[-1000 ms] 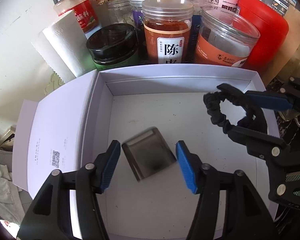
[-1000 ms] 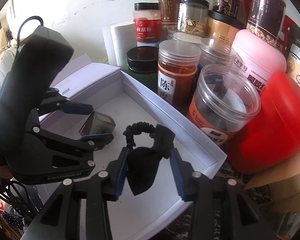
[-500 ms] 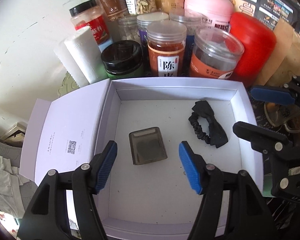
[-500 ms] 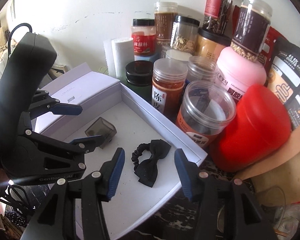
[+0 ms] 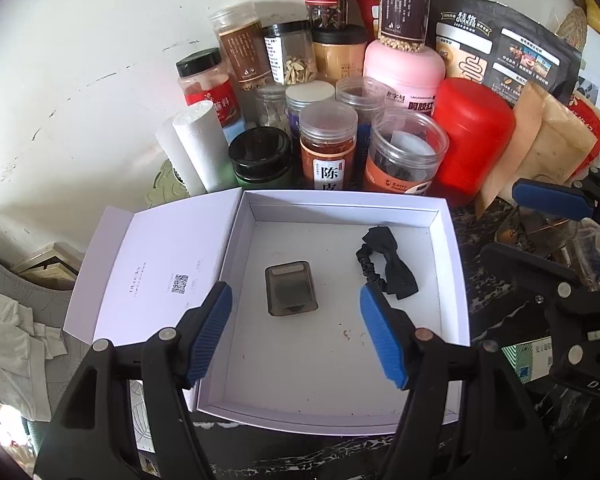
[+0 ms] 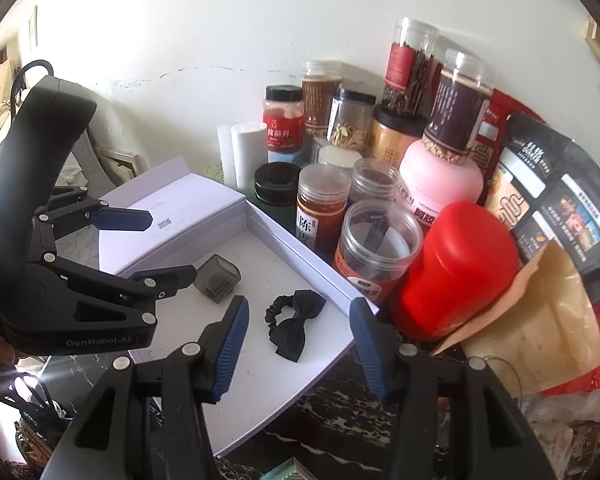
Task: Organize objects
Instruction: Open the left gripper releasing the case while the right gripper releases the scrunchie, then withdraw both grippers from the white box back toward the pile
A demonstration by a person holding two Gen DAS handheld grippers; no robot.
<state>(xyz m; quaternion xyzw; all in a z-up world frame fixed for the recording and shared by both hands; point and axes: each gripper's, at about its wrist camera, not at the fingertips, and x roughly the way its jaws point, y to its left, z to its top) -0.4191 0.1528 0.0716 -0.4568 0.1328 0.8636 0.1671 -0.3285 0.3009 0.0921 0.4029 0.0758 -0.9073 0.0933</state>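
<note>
Both the left gripper point(image 5: 296, 336) and right gripper point(image 6: 296, 344) are spread and empty, above the black hair tie point(image 5: 388, 268) and smoky case point(image 5: 290, 293) lying apart in the white box point(image 5: 456, 264).

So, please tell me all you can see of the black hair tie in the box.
The hair tie is a black fabric scrunchie loop joined to a flat bow. It looks soft and matte. It lies flat on the floor of the white box, in the right half, near the far wall. The smoky plastic case lies apart from it. Neither open gripper touches it.
</note>
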